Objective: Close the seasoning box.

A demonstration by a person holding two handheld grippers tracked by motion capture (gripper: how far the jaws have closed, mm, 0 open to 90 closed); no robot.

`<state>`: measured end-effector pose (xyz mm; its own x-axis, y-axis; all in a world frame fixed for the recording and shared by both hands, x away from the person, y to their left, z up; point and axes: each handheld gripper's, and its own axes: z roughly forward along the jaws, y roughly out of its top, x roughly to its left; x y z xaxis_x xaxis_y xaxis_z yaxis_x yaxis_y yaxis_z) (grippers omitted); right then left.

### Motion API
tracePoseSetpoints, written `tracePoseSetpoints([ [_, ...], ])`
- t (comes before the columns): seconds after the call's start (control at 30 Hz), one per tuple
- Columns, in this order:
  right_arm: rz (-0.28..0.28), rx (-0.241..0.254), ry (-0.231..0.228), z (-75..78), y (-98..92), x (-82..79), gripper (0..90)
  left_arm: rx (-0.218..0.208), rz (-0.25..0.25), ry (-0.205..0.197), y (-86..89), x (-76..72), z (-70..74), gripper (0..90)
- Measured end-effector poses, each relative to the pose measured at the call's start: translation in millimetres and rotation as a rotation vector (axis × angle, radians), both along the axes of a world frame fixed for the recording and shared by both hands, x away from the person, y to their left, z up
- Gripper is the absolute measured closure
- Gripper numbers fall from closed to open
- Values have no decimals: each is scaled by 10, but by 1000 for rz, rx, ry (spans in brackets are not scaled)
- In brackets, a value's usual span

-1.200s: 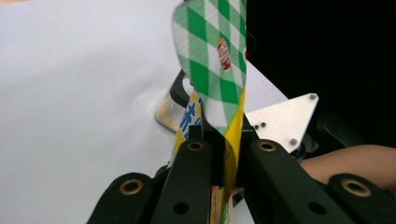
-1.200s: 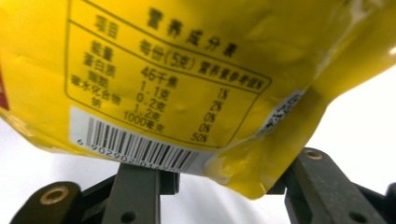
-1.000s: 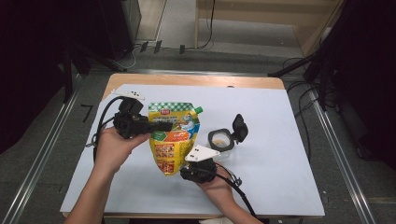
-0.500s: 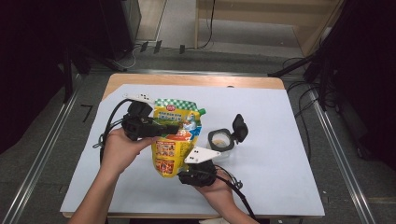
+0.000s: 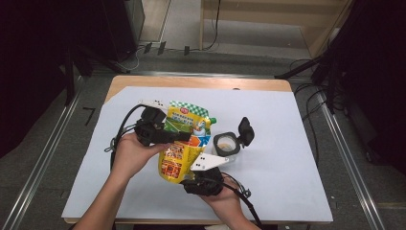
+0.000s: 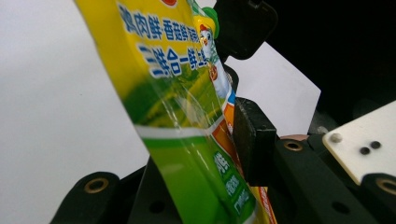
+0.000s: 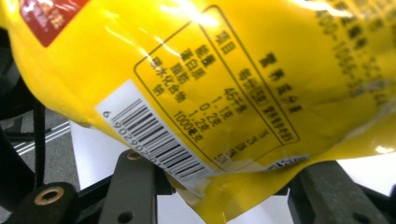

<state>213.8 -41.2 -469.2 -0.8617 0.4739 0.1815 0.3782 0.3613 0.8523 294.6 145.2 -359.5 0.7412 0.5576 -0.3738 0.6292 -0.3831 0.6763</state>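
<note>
A yellow and green printed pouch [image 5: 184, 143] is held up off the white sheet, tilted. My right gripper [image 5: 186, 175] is shut on its bottom edge; in the right gripper view the barcode end of the pouch [image 7: 210, 70] sits between the two jaws [image 7: 229, 196]. My left gripper [image 5: 178, 136] is at the pouch's upper left. Its jaws have just been opening, and the pouch's top [image 6: 177, 93] hangs loosely between them, with one black pad [image 6: 252, 140] beside it.
A small black jar [image 5: 226, 143] with pale contents stands right of the pouch, its flip lid [image 5: 245, 128] open. The white sheet [image 5: 287, 158] covers a wooden table [image 5: 191, 82]. Cables trail from both grippers. Dark floor and rails surround the table.
The left hand has slid right and slightly nearer along the pouch's top. The pouch has shifted a little with it. The right hand has stayed put.
</note>
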Motion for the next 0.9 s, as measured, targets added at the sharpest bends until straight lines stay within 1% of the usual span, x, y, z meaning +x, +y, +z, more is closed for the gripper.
tracePoseSetpoints([
  [0.1, 7, 5, 2, 12, -5, -16, 586, 8, -1, 5, -40, 5, -20, 739],
  [0.27, 15, 11, 19, 35, -9, -49, 588, 10, -3, 30, -88, 28, -59, 722],
  [0.33, 21, 17, 16, 41, -11, -57, 589, 13, -5, 42, -115, 35, -80, 705],
  [0.4, 21, 14, 17, 48, -10, -67, 588, 21, -12, 46, -141, 39, -96, 689],
  [0.5, 22, 11, 22, 48, -11, -77, 587, 21, -15, 52, -167, 43, -109, 681],
  [0.67, 30, 24, 30, 63, -7, -87, 587, 1, -16, 99, -209, 66, -155, 622],
  [0.83, 37, 25, 37, 70, -2, -104, 590, -13, -11, 125, -236, 77, -186, 600],
  [0.9, 39, 28, 39, 75, -1, -108, 592, -15, -1, 146, -241, 86, -197, 592],
])
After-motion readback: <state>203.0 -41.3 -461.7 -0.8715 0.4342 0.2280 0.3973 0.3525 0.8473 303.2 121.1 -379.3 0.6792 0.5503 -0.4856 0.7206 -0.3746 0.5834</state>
